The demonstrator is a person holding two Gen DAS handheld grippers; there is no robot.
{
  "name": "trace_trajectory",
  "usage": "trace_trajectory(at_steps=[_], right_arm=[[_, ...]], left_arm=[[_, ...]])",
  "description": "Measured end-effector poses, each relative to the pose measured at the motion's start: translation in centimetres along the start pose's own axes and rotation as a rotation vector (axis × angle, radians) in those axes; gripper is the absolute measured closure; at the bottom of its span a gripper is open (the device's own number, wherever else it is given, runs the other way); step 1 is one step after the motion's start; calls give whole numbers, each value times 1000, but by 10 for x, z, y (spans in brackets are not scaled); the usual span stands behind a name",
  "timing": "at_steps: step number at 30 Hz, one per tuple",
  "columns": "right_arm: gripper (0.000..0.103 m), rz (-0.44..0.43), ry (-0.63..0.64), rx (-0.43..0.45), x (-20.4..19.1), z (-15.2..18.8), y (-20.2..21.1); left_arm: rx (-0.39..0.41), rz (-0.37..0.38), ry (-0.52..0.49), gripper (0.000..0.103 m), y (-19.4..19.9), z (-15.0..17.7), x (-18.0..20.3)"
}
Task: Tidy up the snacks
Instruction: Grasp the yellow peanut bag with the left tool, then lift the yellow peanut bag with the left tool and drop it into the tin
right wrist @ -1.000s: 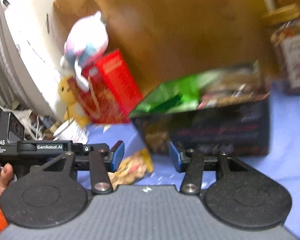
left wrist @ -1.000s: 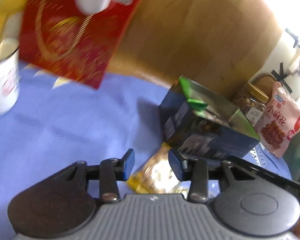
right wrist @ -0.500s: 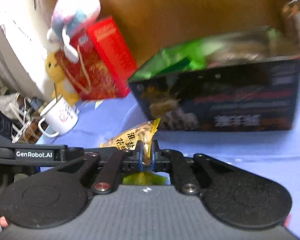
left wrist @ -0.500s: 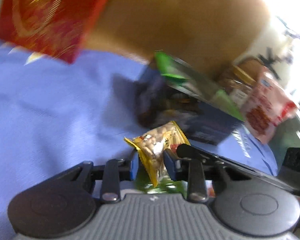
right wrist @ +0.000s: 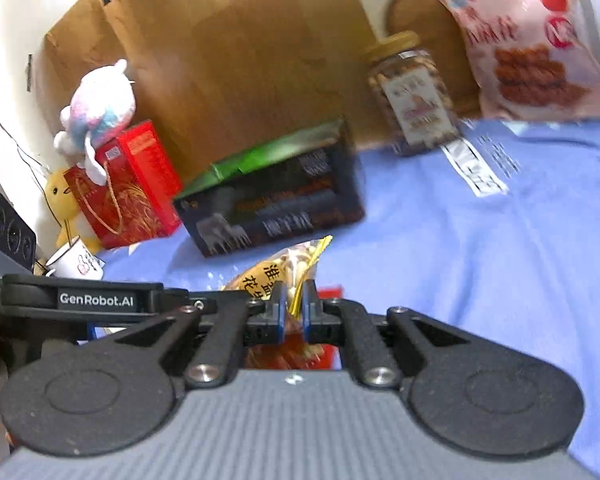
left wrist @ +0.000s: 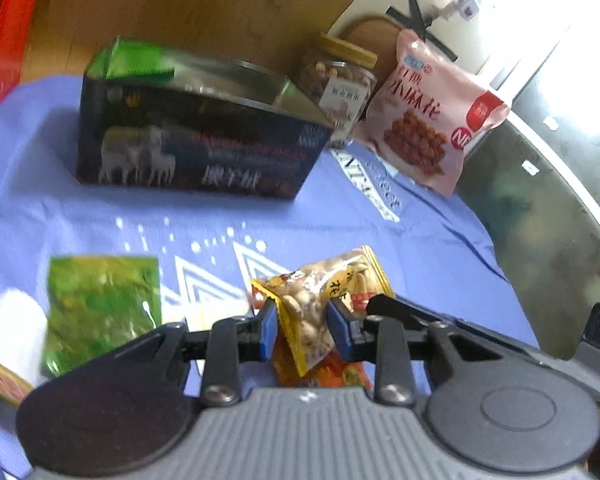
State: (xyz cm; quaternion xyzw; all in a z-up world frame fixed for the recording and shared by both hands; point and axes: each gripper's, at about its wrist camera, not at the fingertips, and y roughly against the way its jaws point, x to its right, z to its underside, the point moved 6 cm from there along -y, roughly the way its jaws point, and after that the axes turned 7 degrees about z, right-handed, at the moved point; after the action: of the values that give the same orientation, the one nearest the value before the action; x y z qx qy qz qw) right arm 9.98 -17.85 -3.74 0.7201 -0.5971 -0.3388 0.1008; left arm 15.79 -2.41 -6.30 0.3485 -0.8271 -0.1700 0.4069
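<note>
A yellow peanut packet (left wrist: 328, 280) hangs above the blue cloth (left wrist: 380, 232), held from two sides. My left gripper (left wrist: 302, 328) is shut on the packet's body. In the right wrist view my right gripper (right wrist: 294, 308) is shut on a thin yellow edge of the same peanut packet (right wrist: 276, 272). A dark open-topped box (left wrist: 196, 148) with a green inner flap stands behind it, also seen as the dark box (right wrist: 276, 208). A green snack packet (left wrist: 100, 304) lies flat at the left. A red-orange wrapper (left wrist: 332, 372) shows under the jaws.
A pink snack bag (left wrist: 432, 116) and a nut jar (left wrist: 340, 84) stand at the back right against a brown board. A red gift box (right wrist: 132, 188) with a plush toy (right wrist: 100, 104) on it and a white mug (right wrist: 74, 262) sit at the back left.
Both grippers were open around the peanut packet lying on the cloth; they closed on it and raised it. Both views then swung sideways, and the dark box now sits farther away.
</note>
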Motion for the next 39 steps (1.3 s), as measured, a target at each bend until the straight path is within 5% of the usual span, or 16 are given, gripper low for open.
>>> trace_trajectory(at_steps=[26, 33, 39], right_arm=[[92, -63, 13, 43, -16, 2, 12], [92, -108, 72, 160, -33, -44, 7], [92, -125, 119, 199, -37, -90, -40]], left_arm=[[71, -52, -25, 75, 20, -10, 9], [171, -57, -96, 75, 40, -59, 20], [232, -110, -100, 75, 31, -114, 4]])
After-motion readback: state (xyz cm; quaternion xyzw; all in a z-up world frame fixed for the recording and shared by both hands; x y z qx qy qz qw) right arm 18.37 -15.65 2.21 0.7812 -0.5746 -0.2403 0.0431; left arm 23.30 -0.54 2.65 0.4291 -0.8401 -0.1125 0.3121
